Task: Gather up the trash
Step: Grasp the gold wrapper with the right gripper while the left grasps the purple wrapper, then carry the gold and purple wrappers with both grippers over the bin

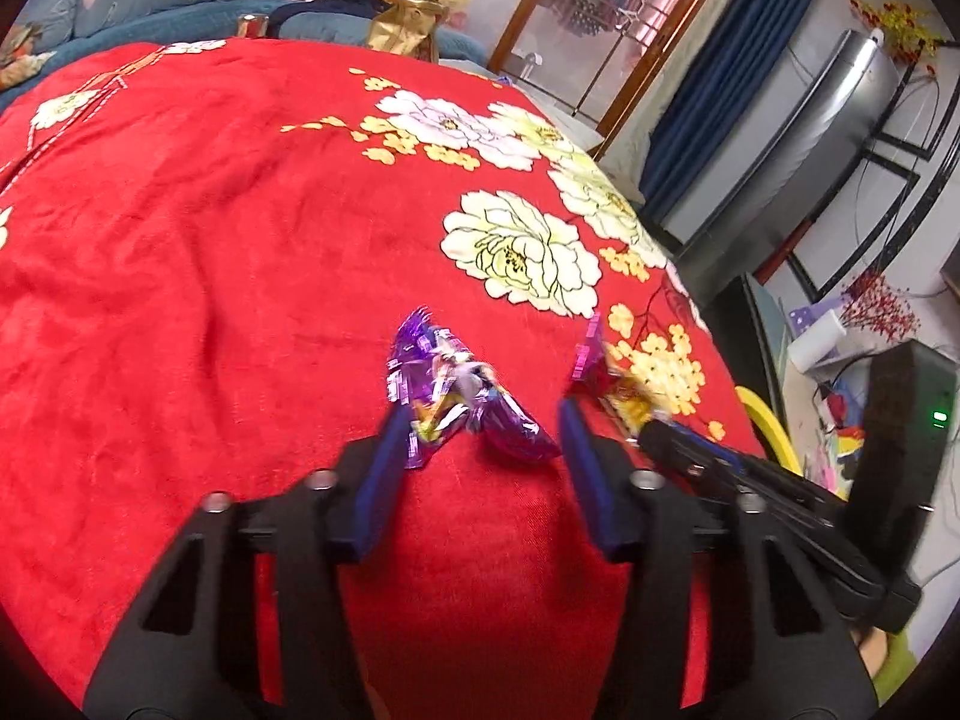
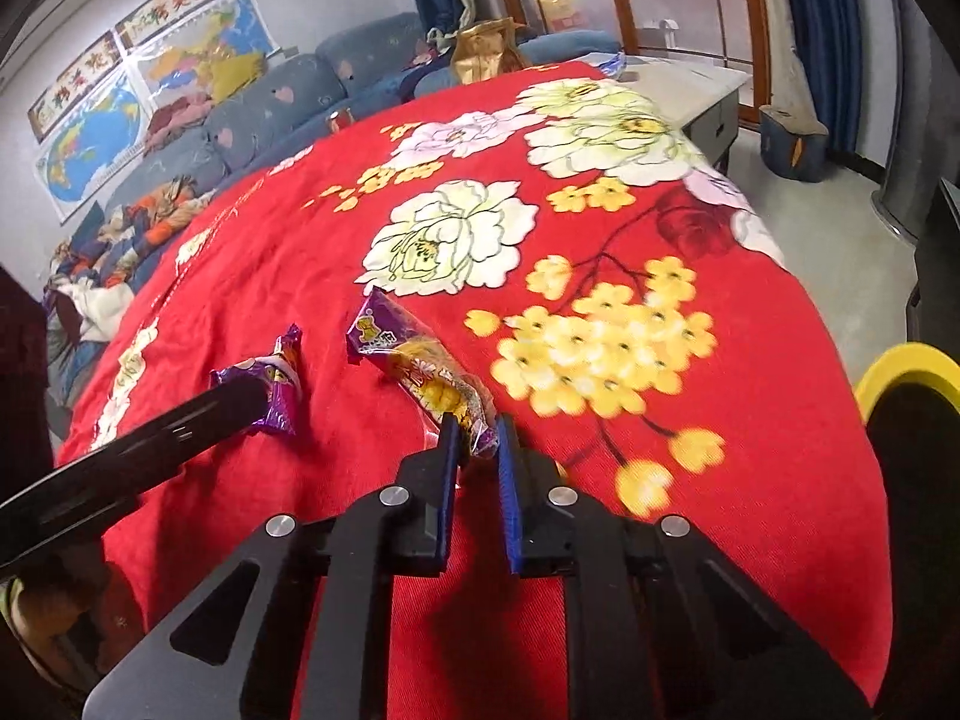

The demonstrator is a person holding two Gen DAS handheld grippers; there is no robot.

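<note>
Right wrist view shows the right gripper [image 2: 477,438] pinching the near end of a yellow-and-purple wrapper [image 2: 420,366] at the frame's centre, on the red blanket [image 2: 750,420]. At lower centre of the left wrist view, the left gripper [image 1: 480,426] is spread around a purple wrapper [image 1: 462,390], the pads not yet pressing. I would close the left fully before lifting, and raise both slowly toward the yellow bin rim [image 2: 900,363].
</note>
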